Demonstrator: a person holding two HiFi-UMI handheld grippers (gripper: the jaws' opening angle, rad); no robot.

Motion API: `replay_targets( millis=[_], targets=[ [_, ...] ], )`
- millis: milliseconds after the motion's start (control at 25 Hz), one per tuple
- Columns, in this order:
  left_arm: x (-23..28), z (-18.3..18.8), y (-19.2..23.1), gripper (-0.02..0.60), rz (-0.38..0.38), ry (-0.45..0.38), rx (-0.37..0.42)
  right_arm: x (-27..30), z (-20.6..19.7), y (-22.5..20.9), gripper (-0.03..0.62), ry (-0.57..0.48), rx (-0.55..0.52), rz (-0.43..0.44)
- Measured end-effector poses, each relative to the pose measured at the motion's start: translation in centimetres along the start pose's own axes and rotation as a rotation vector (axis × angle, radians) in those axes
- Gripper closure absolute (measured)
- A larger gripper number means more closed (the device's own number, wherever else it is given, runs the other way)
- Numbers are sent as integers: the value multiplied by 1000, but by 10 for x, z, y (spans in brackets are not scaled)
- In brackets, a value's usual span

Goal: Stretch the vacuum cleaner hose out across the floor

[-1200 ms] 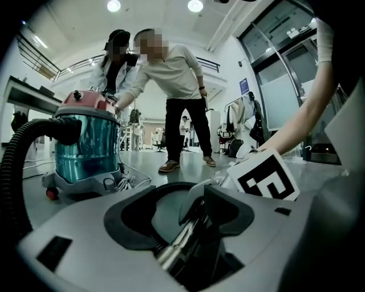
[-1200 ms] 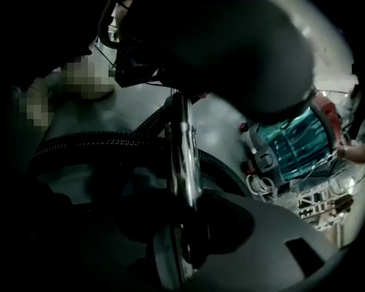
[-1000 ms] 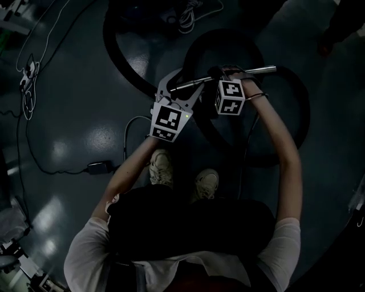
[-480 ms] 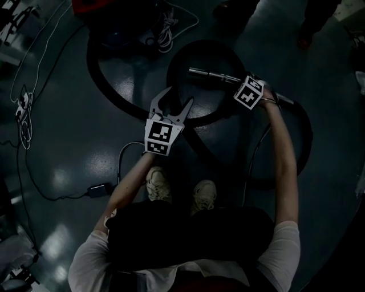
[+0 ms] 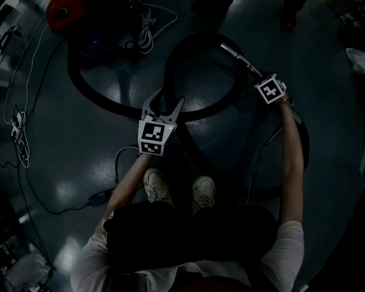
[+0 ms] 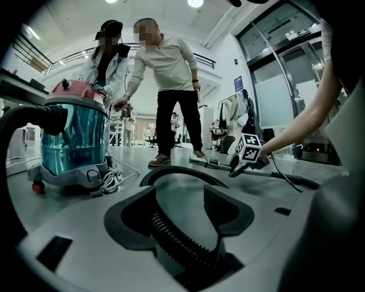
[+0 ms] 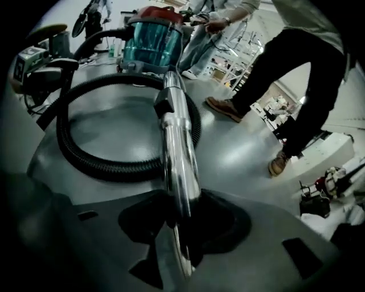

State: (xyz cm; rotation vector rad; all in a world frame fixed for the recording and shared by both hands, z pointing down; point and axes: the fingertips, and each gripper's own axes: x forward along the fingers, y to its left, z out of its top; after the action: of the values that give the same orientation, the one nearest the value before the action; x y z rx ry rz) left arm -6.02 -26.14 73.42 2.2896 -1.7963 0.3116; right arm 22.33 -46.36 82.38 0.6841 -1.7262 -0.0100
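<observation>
On the dim floor in the head view, my right gripper (image 5: 258,75) has swung out to the upper right, carrying the metal tube (image 5: 236,56). A second ago that tube lay crosswise just ahead of my shoes; now it slants away from me. The black hose (image 5: 86,94) still curls in two broad loops between me and the red-topped vacuum cleaner (image 5: 60,12), so the stretching has only begun. My left gripper (image 5: 165,105) has hardly shifted and sits over the place where the loops cross. From the left gripper view, its jaws stand spread wide, with the ribbed hose (image 6: 171,239) lying between them and not pinched. Beyond them I see the teal canister of the vacuum cleaner (image 6: 74,140), two people standing (image 6: 171,85), and my right gripper (image 6: 242,162) out on the right. From the right gripper view, that gripper (image 7: 182,219) is clamped on the shiny tube (image 7: 174,131), which runs straight ahead toward the vacuum cleaner (image 7: 153,43). A loop of hose (image 7: 85,159) curves round to its left. I judge the tube end must travel much farther from the cleaner before the loops pull straight.
</observation>
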Motion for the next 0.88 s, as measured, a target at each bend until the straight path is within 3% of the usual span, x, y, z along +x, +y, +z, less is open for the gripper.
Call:
replay_targets(
  millis=[120, 240, 400, 600, 760, 880],
  targets=[
    [8, -3, -5, 336, -20, 0, -7, -15, -53, -36, 414, 122, 102, -112],
    [16, -5, -13, 336, -40, 2, 2, -23, -95, -56, 414, 147, 179, -193],
    [27, -1, -19, 336, -60, 1, 8, -16, -142, -55, 414, 161, 285, -168],
    [36, -2, -24, 336, -69, 4, 2, -5, -212, -33, 414, 302, 397, -158],
    [41, -4, -27, 336, -78, 14, 14, -1, -228, -20, 413, 312, 429, -191],
    [42, -4, -27, 336, -75, 15, 9, -5, -220, -23, 413, 315, 372, -240]
  ],
)
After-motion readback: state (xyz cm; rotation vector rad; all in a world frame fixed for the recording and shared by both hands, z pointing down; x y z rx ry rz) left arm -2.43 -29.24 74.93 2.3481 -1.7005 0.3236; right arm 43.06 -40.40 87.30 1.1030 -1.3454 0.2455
